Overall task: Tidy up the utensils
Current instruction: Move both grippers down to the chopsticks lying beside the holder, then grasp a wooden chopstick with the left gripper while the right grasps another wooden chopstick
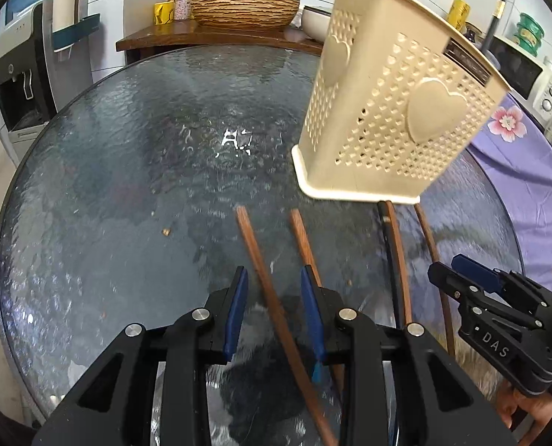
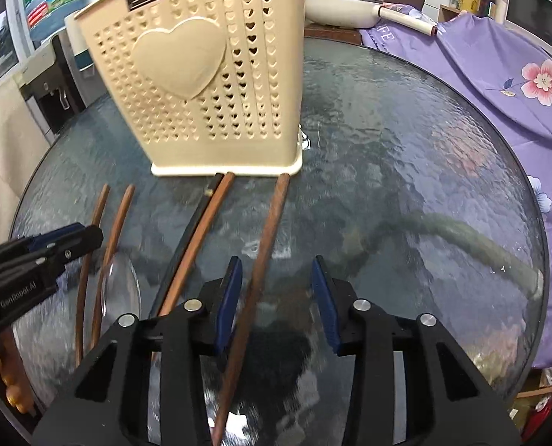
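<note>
Chopsticks lie loose on the glass worktop point(image 1: 90, 186) at six o'clock of the beige holder point(image 1: 387, 111); left gripper point(image 1: 274, 278) and right gripper point(image 2: 276, 267) each straddle one stick point(image 1: 272, 297) point(image 2: 261, 252) — jaws part-open, gripping nothing; closing, then lifting, comes next.

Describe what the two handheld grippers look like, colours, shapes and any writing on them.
Both are black plastic linkage frames with round silver pivot bolts and flat dark blue finger pads. The left gripper has "GenRobot.AI" in white on its side, seen from the right wrist view. The right gripper carries white letters "DAS" on its body, seen from the left wrist view. No cables show.
</note>
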